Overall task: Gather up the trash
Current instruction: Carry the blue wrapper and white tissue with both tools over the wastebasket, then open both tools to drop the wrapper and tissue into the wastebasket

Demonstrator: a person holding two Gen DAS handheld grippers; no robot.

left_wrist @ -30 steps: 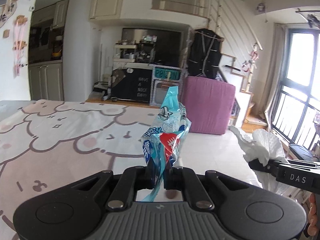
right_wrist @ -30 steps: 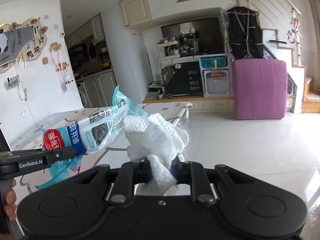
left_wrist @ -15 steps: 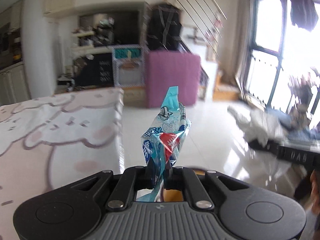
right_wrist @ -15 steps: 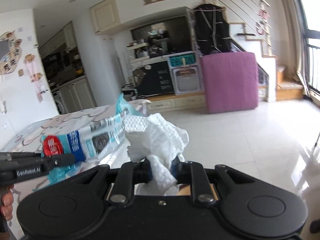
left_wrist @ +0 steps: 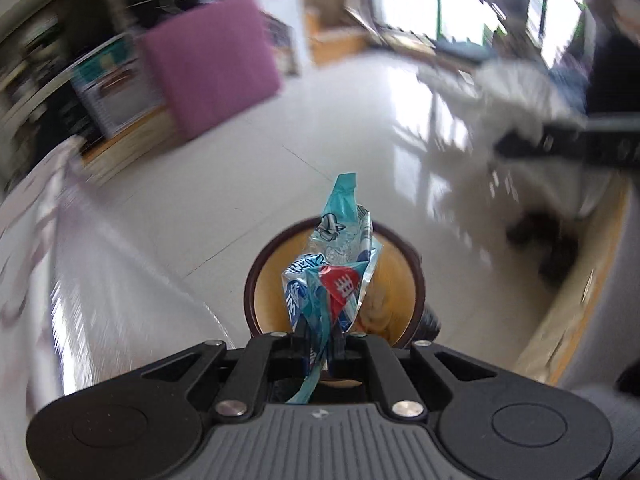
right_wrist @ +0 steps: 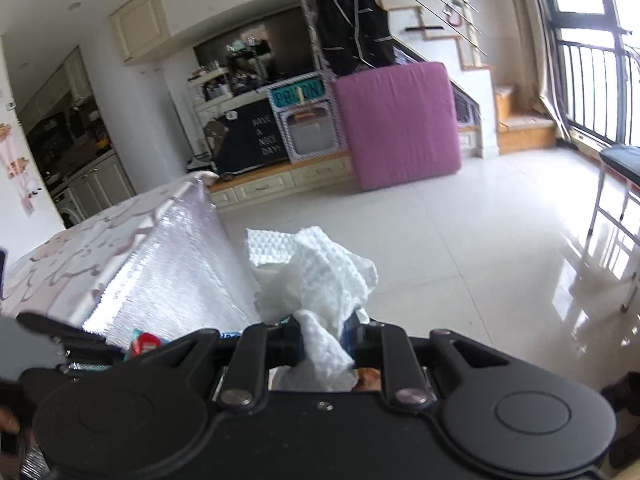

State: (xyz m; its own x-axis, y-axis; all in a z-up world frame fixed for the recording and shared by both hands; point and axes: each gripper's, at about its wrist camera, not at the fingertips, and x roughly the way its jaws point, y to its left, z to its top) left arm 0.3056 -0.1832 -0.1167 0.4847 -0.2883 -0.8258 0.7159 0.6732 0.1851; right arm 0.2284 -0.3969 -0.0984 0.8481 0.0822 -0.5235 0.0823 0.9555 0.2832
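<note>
My left gripper (left_wrist: 319, 336) is shut on a crumpled blue, white and red plastic wrapper (left_wrist: 334, 264), which stands up from the jaws. Right below it on the floor is a round bin (left_wrist: 260, 280) with a dark rim and a yellow inside. My right gripper (right_wrist: 323, 340) is shut on a crumpled white paper towel (right_wrist: 320, 276). In the left wrist view the right gripper (left_wrist: 560, 144) and its towel appear blurred at the upper right. In the right wrist view a bit of the wrapper (right_wrist: 144, 342) shows at the lower left.
A table under a pink cartoon cloth (right_wrist: 100, 240) stands on the left, its silver edge hanging down. A purple cushion (right_wrist: 400, 124) leans on a low cabinet across the glossy white floor (right_wrist: 460, 240). A metal-legged bench (right_wrist: 616, 184) stands at the right by the window.
Both grippers swung right, away from the table, and tipped down toward the floor. The bin has come into the left wrist view under the wrapper. Both grips are unchanged.
</note>
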